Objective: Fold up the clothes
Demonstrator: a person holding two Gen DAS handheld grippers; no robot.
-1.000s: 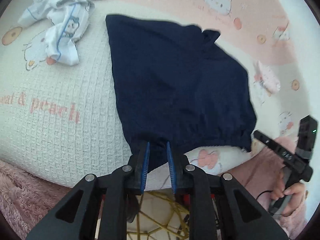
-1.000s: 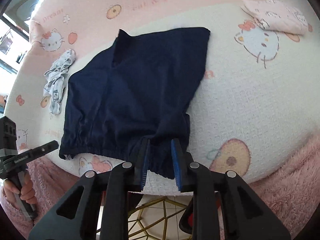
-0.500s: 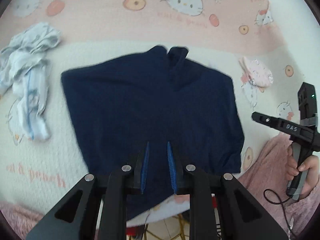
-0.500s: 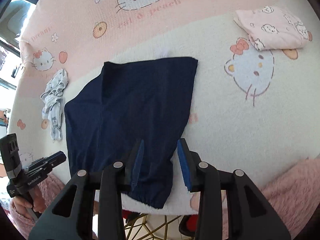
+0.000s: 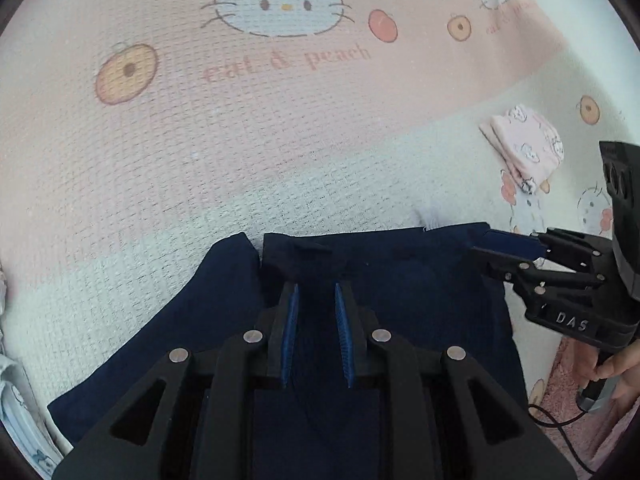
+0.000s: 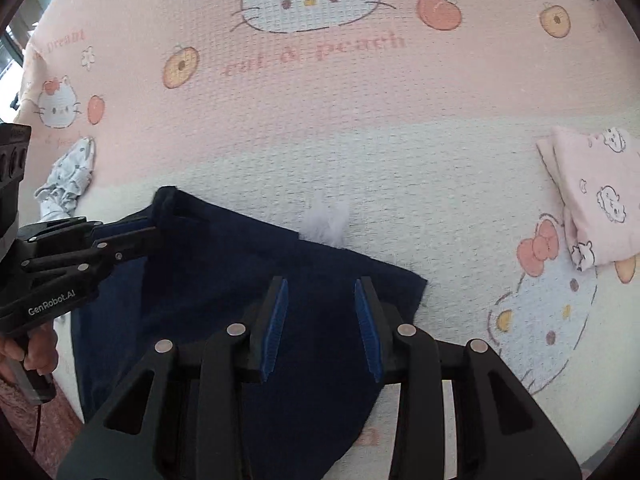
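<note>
Folded over since the earlier frame, the navy shorts [image 5: 400, 280] are laid doubled on the cartoon-print blanket [image 5: 240, 140], long axis running across. Both tongs are seen above the far folded edge: left tongs [image 5: 316, 300] narrowly apart, right tongs [image 6: 320, 300] apart, nothing clamped.

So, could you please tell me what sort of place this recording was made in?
Probably a home bedroom or living room: a cartoon-cat blanket covers the surface, with navy shorts being folded and a folded pink garment beside.
</note>
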